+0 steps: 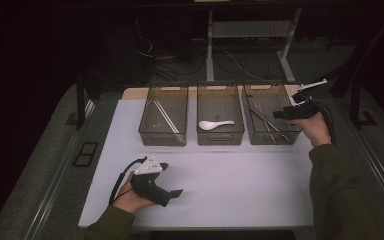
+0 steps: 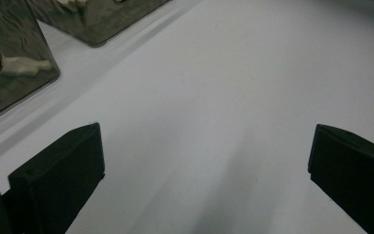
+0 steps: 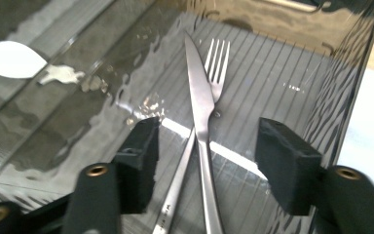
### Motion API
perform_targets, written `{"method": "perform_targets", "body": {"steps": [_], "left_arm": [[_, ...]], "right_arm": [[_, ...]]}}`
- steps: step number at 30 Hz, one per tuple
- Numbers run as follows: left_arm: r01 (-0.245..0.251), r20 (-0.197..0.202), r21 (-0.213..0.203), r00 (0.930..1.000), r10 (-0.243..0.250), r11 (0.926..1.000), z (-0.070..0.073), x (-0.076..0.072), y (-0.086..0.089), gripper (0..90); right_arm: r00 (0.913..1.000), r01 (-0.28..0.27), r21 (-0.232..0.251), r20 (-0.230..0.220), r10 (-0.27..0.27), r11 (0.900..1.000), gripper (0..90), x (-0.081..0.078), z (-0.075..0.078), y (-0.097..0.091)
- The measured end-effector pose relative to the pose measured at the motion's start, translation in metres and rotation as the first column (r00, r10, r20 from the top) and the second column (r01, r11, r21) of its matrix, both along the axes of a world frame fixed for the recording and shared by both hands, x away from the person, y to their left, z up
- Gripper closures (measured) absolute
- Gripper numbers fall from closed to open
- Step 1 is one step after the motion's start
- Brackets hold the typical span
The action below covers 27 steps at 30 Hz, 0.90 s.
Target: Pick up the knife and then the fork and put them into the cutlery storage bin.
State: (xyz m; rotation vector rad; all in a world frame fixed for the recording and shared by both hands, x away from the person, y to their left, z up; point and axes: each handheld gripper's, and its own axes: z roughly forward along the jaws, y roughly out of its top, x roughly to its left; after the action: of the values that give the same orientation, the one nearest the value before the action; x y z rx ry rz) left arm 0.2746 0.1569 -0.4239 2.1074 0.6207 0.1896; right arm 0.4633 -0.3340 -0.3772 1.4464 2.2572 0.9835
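The right claw (image 3: 207, 146) hung over the right-hand smoked-plastic bin (image 1: 271, 135), its black jaws parted and gripping nothing. Under the gap lay a shiny steel knife (image 3: 200, 112) crossed over a steel fork (image 3: 216, 61), both flat on the bin's ribbed floor. The left claw (image 2: 204, 170) rested low on the white counter (image 1: 220, 180), spread wide and empty, well apart from the bins. A white ceramic spoon (image 1: 214, 124) lay in the middle smoked-plastic bin (image 1: 220, 137).
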Motion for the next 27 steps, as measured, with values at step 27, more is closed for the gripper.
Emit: {"method": "perform_targets", "body": {"steps": [27], "left_arm": [[-0.016, 0.004, -0.011, 0.9999, 0.016, 0.9998, -0.001, 0.002, 0.003, 0.0]], "right_arm": [[0.9596, -0.22, 0.086, 0.198, 0.2, 0.9716, 22.3, -0.098, 0.003, 0.028]]}}
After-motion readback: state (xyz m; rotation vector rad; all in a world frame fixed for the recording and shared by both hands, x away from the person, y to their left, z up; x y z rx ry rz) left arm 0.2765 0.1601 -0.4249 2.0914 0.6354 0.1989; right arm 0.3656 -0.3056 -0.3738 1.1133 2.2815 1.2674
